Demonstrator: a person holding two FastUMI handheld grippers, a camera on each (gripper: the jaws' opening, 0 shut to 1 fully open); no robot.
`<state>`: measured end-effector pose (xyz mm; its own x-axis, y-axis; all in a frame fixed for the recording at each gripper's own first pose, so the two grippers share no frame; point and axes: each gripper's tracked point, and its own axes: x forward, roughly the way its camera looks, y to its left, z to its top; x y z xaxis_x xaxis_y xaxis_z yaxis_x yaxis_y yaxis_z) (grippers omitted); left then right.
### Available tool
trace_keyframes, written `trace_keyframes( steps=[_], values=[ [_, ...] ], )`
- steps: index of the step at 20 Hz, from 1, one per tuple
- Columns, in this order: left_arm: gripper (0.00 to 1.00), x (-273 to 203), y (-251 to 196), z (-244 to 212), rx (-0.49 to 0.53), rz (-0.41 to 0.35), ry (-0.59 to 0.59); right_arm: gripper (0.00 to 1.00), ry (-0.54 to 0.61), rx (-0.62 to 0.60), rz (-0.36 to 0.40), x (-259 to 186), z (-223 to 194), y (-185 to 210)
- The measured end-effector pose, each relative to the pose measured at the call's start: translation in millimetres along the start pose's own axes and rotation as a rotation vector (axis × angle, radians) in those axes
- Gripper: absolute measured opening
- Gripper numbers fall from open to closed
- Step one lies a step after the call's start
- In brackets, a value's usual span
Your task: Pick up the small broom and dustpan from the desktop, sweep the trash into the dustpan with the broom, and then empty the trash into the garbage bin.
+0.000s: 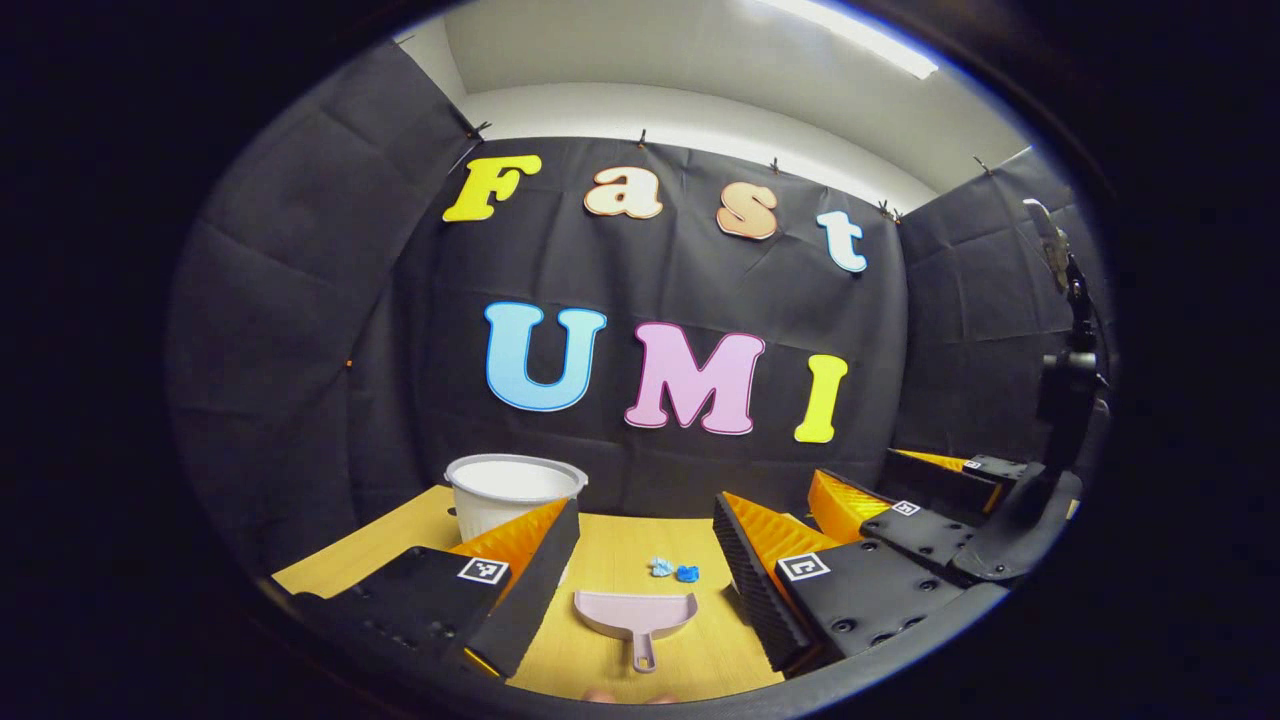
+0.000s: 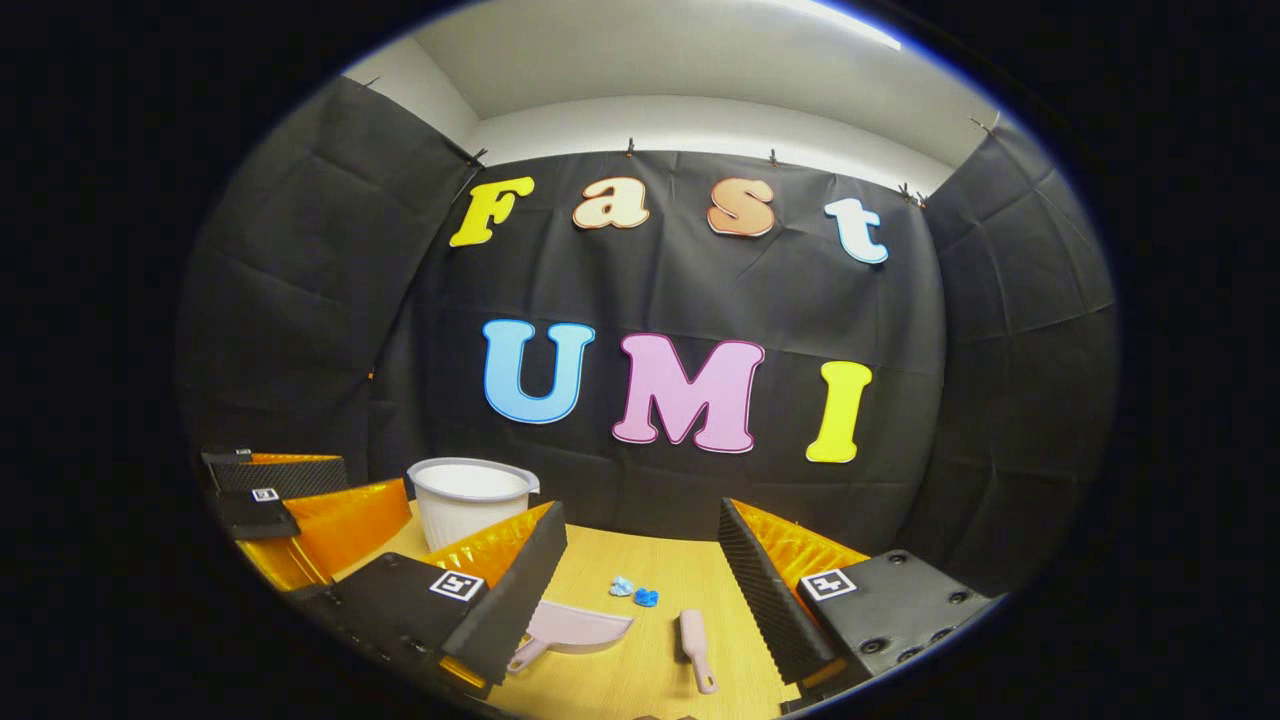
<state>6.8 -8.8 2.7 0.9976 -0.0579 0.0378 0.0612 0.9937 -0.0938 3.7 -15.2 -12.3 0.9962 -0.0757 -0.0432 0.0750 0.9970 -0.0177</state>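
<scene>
Left gripper [image 1: 640,585]: hovering with jaws spread, pink dustpan [image 1: 636,615] lying on the desktop between them.
Right gripper [image 2: 640,590]: gaping wide, small broom [image 2: 697,635] lying between.
Trash [image 2: 634,591]: sitting beyond both.
Bin [image 2: 468,497]: standing far left on wooden desktop [image 2: 680,570].

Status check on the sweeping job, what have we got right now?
Both grippers open, holding nothing, above the desk. Dustpan, broom lying untouched. Two blue scraps beyond the dustpan, white bin back left. Nothing blocking.
</scene>
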Motion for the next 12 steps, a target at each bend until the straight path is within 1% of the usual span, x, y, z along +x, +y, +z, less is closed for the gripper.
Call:
trace_keyframes(
  steps=[2, 3, 4, 5, 6, 9, 10, 11, 12],
  values=[
    [0.78, 5, 3, -5, -0.016, -0.008, 0.021, 0.97, 0.009, -0.006, -0.018, 3, -3, -4],
    [0.78, 8, 6, -6, -0.024, -0.006, 0.029, 0.98, 0.015, -0.009, -0.026, 4, -5, -5],
    [0.80, 13, 8, -11, -0.028, -0.008, 0.044, 0.97, 0.030, -0.012, -0.032, 6, -10, -5],
    [0.80, 17, 8, -14, -0.028, -0.011, 0.057, 0.97, 0.048, -0.015, -0.036, 6, -15, -5],
    [0.80, 21, 10, -19, -0.020, -0.010, 0.069, 0.99, 0.066, -0.020, -0.042, 7, -18, -6],
    [0.80, 30, 12, -24, 0.006, -0.004, 0.086, 0.97, 0.094, -0.034, -0.064, 8, -23, -11],
    [0.80, 32, 10, -25, 0.013, -0.008, 0.090, 0.99, 0.097, -0.035, -0.069, 8, -24, -13],
    [0.80, 34, 7, -24, 0.021, -0.016, 0.091, 0.97, 0.106, -0.034, -0.073, 9, -26, -14],
    [0.80, 37, 4, -25, 0.029, -0.022, 0.092, 0.98, 0.109, -0.033, -0.074, 11, -28, -16]
  ],
)
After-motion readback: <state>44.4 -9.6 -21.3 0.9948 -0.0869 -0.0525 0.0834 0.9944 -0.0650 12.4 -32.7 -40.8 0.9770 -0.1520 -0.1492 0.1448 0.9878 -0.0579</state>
